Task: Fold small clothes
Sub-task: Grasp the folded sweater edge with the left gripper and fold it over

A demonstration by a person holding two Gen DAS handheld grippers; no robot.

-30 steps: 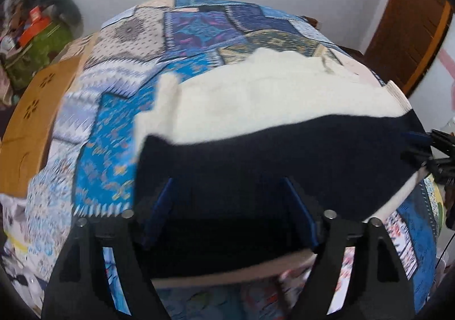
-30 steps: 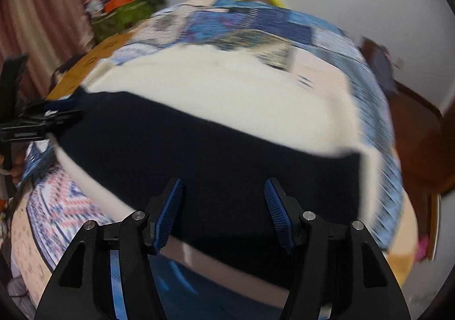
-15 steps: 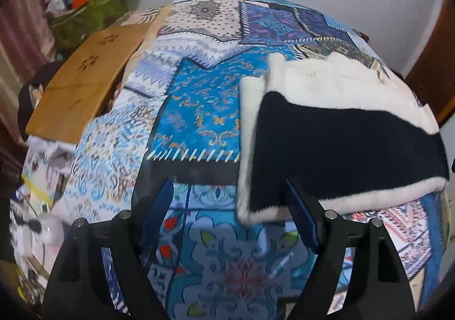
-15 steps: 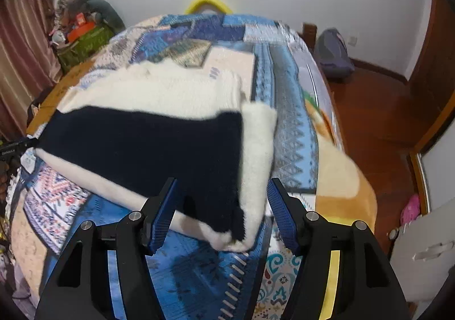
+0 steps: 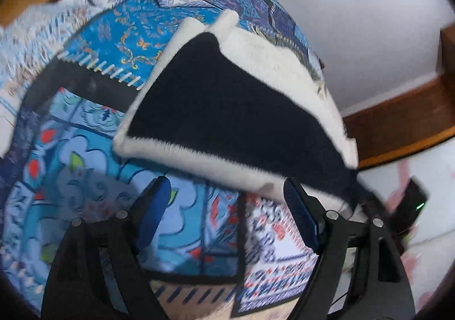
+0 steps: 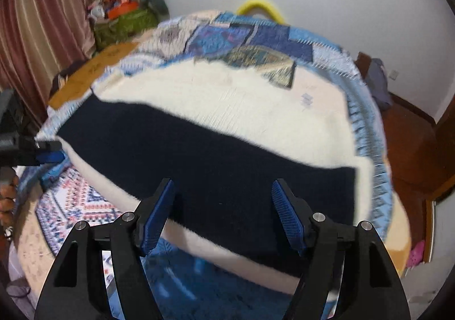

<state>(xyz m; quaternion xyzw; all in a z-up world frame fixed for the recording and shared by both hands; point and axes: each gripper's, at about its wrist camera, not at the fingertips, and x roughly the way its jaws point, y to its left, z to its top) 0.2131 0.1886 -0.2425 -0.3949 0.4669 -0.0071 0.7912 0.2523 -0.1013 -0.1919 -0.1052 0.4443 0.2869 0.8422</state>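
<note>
A folded cream and navy knit garment [image 5: 227, 109] lies on the patterned blue quilt [image 5: 119, 35]. Its navy band faces up, with cream edges around it. My left gripper [image 5: 227, 214] is open and empty, just in front of the garment's near cream edge. In the right wrist view the same garment [image 6: 227, 143] fills the middle of the bed. My right gripper [image 6: 224, 206] is open and empty, with its fingers over the garment's near navy band. The left gripper shows at the garment's left end in the right wrist view [image 6: 48, 152].
The quilt [image 6: 270, 35] covers a bed. A wooden board [image 6: 93, 70] and a pile of bags [image 6: 125, 16] are at the far left by a curtain. A yellow ring [image 6: 261, 6] stands at the wall. Wooden floor [image 6: 412, 132] lies to the right.
Both grippers let go of the garment and pulled back. The left one has swung round and moved in toward the garment's near edge. The right one has moved forward over the navy band.
</note>
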